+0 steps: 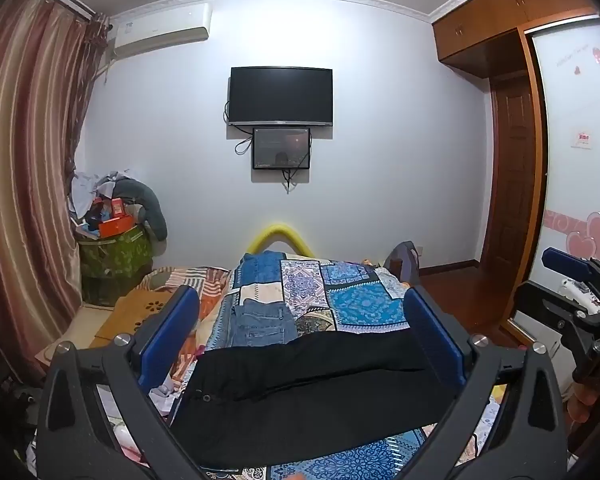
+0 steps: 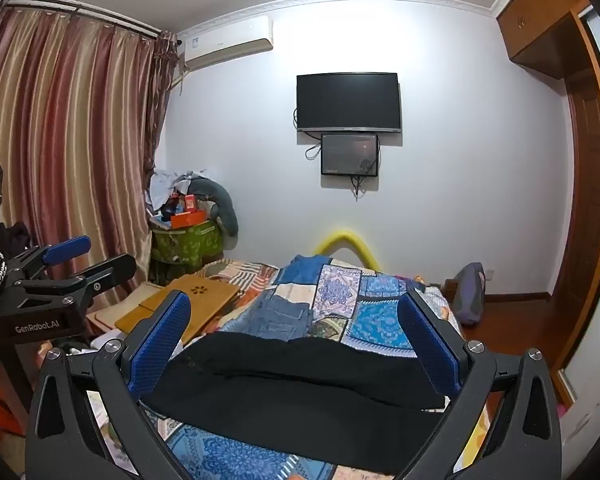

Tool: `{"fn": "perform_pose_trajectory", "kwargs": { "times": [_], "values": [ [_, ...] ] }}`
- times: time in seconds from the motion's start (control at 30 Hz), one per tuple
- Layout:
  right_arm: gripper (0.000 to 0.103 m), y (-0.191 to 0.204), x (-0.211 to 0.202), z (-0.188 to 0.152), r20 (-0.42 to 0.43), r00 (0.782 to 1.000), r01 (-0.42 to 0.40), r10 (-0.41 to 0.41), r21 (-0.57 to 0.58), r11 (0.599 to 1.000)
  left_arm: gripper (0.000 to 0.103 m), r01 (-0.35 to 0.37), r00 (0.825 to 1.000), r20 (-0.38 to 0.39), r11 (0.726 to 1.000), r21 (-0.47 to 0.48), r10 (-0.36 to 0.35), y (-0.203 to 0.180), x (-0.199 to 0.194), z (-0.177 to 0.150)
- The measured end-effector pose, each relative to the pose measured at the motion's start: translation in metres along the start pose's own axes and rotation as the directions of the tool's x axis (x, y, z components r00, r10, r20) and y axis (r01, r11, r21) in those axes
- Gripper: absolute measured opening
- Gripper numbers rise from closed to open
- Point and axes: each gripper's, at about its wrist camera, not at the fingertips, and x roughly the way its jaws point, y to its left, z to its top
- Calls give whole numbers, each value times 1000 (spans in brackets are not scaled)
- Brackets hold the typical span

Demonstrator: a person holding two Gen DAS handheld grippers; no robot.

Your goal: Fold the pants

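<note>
Pants (image 1: pixel 300 392) lie flat across lower frame on the quilt (image 1: pixel 364 304), both my grippers (left (image 1: pixel 300 344), right (image 2: pixel 296 348)) spread wide, holding nothing; next I'd pinch an edge to start folding

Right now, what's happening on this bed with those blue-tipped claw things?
A person is holding a two-finger gripper in each hand, set to fold the black pants lying across the patchwork bedspread. Both the left gripper and the right gripper are wide open above the pants, gripping nothing. The pants look already folded over at least once. A pair of blue jeans lies farther up the bed, untouched.
</note>
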Motion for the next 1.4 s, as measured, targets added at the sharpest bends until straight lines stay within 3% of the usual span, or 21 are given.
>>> {"fn": "perform_pose_trajectory", "kwargs": {
  "times": [1.4],
  "values": [
    [103,-1,1,3,4,1000,6,-6,3,1000,103,4,1000,11,1000,13,-5,6,-2,-3]
  ]
}}
